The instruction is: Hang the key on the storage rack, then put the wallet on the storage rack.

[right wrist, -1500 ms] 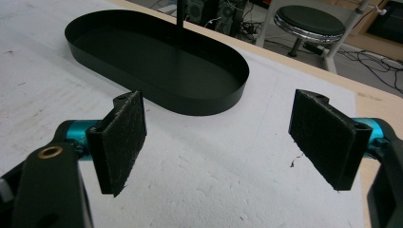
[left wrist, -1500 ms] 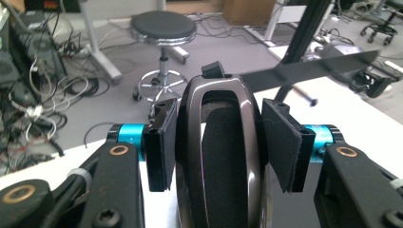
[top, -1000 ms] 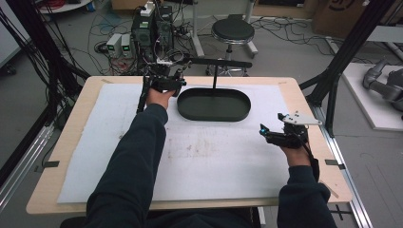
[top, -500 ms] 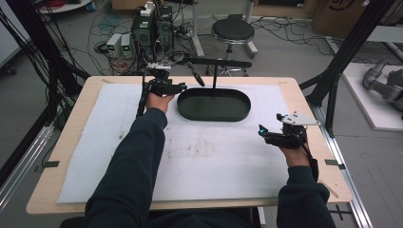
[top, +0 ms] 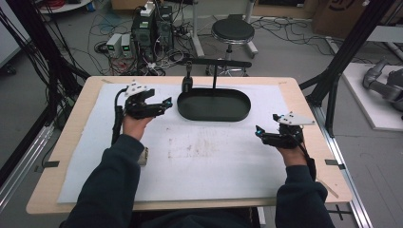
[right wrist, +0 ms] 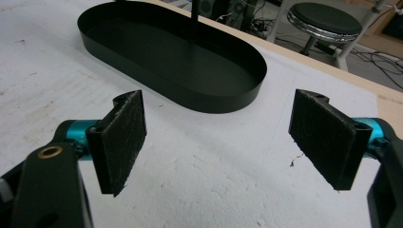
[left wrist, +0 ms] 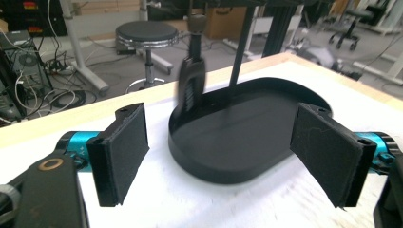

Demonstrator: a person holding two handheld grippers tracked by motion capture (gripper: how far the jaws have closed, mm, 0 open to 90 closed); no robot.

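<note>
Overhead first: a black oval tray (top: 214,105) with a low rim lies on the white sheet (top: 199,156) near the table's far edge, a thin post (top: 215,76) rising from its back and a black clip (top: 187,84) hanging at its left end. The left gripper (top: 164,101) is held above the sheet just left of the tray, its tips pointing at it; the right gripper (top: 259,132) hovers well off to the tray's right, nearer the person.

Left gripper view: both padded jaws stand wide apart, empty, framing the tray (left wrist: 247,137), which sits just beyond them. The clip (left wrist: 191,88) dangles blurred above its rim.

Right gripper view: jaws are likewise spread with nothing between them; the tray (right wrist: 171,52) lies farther off, up and left.
</note>
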